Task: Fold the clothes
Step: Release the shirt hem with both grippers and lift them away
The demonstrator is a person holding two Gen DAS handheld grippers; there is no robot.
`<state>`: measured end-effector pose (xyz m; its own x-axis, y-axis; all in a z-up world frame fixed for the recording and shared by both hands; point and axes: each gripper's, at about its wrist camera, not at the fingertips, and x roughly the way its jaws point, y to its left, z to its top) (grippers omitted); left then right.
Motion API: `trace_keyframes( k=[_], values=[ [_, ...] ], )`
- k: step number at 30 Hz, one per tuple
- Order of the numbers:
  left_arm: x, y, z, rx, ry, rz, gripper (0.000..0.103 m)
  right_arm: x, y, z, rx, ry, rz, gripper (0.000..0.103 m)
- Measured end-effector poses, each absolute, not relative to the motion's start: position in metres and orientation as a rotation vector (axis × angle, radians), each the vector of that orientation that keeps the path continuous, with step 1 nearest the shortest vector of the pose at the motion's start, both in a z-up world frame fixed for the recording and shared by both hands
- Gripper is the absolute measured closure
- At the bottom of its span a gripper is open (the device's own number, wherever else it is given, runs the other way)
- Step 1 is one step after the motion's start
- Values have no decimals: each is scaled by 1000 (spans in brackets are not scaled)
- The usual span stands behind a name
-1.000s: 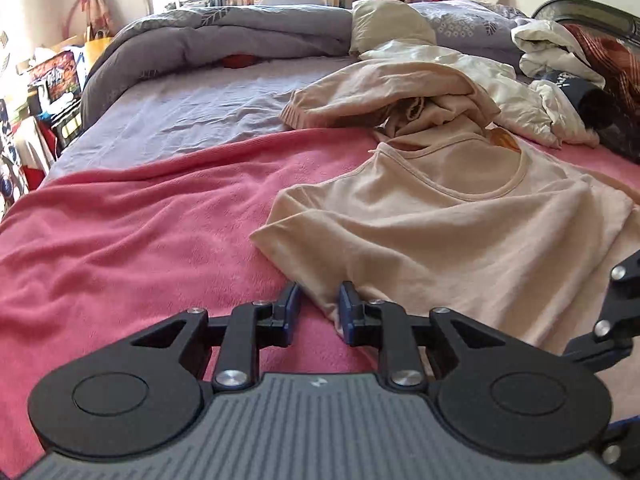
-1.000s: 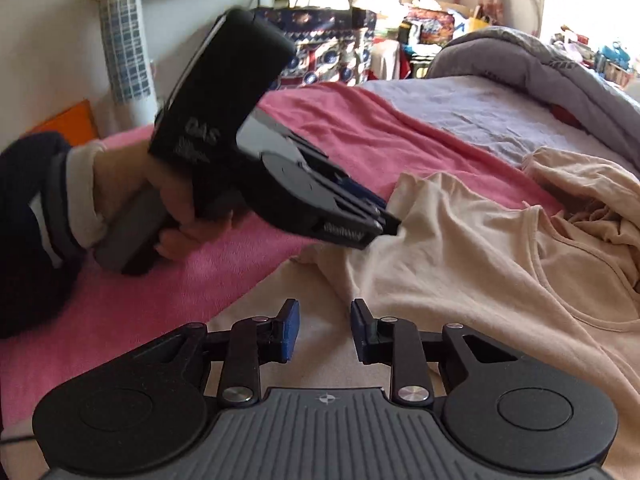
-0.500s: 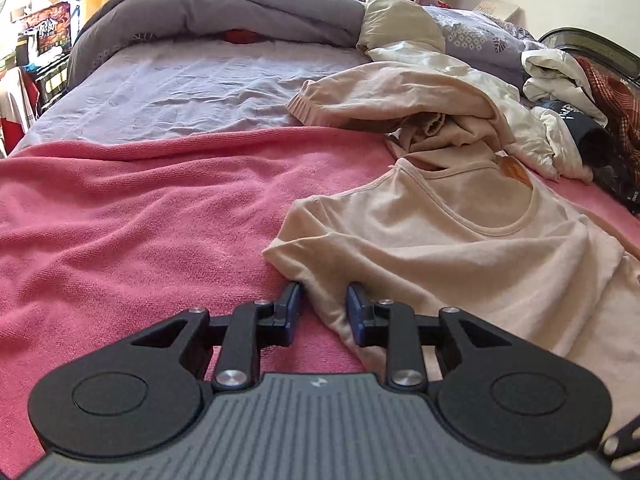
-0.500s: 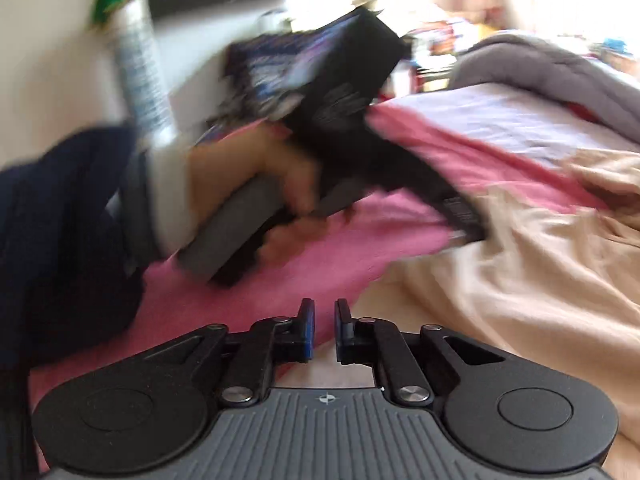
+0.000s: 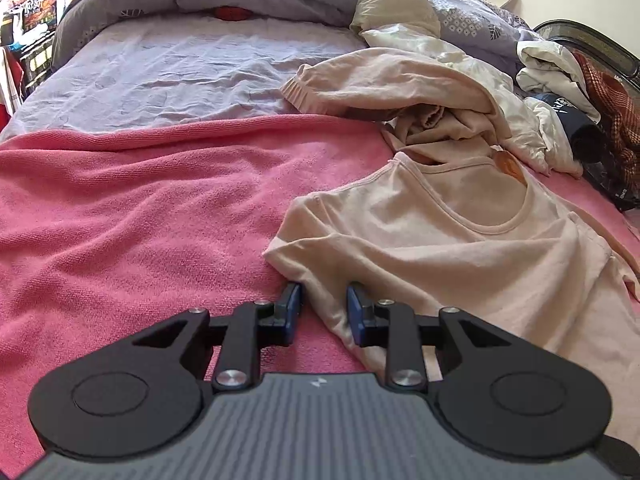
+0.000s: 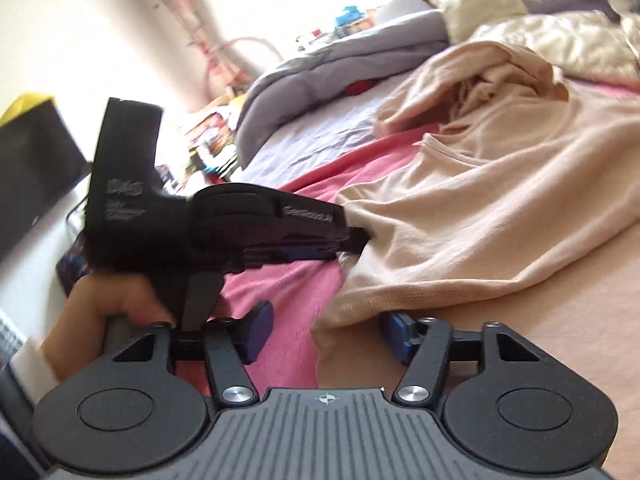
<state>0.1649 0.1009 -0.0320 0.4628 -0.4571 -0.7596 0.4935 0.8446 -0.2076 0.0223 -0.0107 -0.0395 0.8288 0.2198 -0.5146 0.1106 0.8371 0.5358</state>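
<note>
Pink blanket [image 5: 140, 216] w/ beige tee [image 5: 460, 248]; both grippers part-open, tee edge between jaws, right just widened.

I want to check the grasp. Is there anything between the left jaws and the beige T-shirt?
Nothing visible. The left gripper already has the side edge of the beige T-shirt between its open jaws, with only the pink blanket underneath.

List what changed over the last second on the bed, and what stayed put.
The right gripper rolled and dropped to the beige T-shirt's hem; its jaws shut, then have just been opening, with the hem edge between them, unclamped. The left gripper eased closer along the sleeve-side edge, and its jaws have just been opening around that fold. The T-shirt, pink blanket and clothes pile stayed.
</note>
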Motion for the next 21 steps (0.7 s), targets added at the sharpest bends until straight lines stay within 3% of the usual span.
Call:
trace_keyframes(
  k=[1,2,21],
  values=[
    [166,100,-31,56,925,-585,67,19,-16,-41,610,607,43,90],
    [165,97,-31,74,924,-584,67,16,-20,-42,634,615,27,96],
    [161,83,-30,165,888,-538,66,-24,-25,-51,696,633,95,98]
  ],
)
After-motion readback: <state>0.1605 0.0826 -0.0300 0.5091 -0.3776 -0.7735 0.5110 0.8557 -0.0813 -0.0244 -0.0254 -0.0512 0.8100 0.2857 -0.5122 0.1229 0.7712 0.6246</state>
